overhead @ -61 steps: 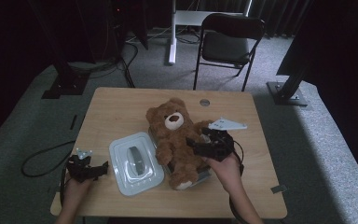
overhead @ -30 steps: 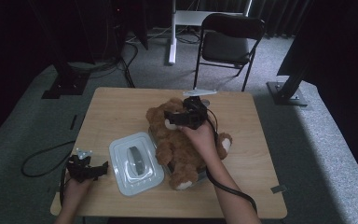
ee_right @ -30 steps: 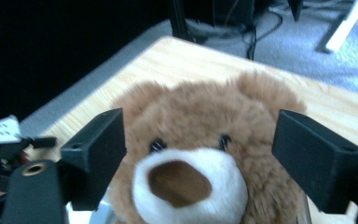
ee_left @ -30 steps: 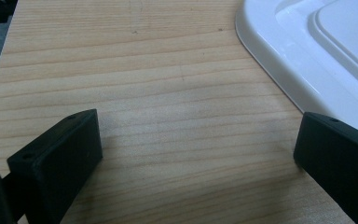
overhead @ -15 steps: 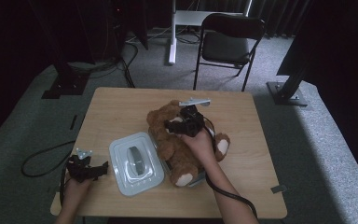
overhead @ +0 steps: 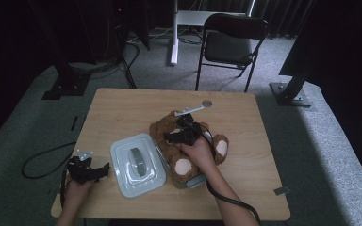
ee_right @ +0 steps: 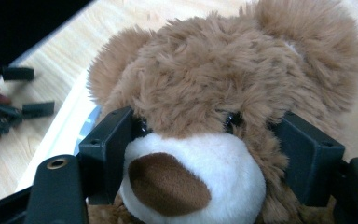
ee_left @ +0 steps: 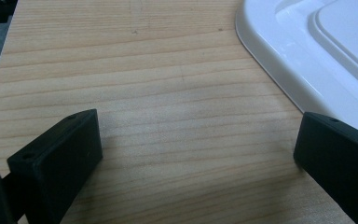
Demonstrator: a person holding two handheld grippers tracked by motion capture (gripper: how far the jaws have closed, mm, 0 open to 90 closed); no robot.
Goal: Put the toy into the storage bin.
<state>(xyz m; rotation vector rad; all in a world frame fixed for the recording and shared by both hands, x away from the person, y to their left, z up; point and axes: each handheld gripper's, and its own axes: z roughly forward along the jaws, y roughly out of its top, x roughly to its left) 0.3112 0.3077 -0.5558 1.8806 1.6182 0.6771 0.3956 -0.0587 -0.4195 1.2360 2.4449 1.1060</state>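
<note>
item: teddy bear (overhead: 185,151), brown plush with white muzzle and pale foot pads. location: lying on the desk (overhead: 122,108) just right of centre, head toward 12 o'clock, feet toward 6 o'clock, partly resting on a clear shallow tray (overhead: 195,182) at its lower end.

handling, judged: light, soft, squashes under pressure; fur gives some friction, so unlikely to slip, but a grip on loose pile alone may pull free. not fragile. limp limbs will dangle when lifted. best hold: across the head at the muzzle (ee_right: 191,182), where the stuffing is firm, or around the torso.

right hand-held gripper (overhead: 185,134): over the bear's head. in the right gripper view its jaws straddle the face, one at each cheek, at 9 and 3 o'clock of the muzzle; they have just been closing with the head between them. they sit against the fur, though whether they press firmly yet i cannot tell.

left hand-held gripper (overhead: 87,169): at the desk's 8 o'clock corner, jaws spread wide, nothing between them, resting low over bare wood.

adjacent: white lid (overhead: 137,164) with a grey handle, flat on the desk at 9 o'clock of the bear, touching or just beside it.
</note>
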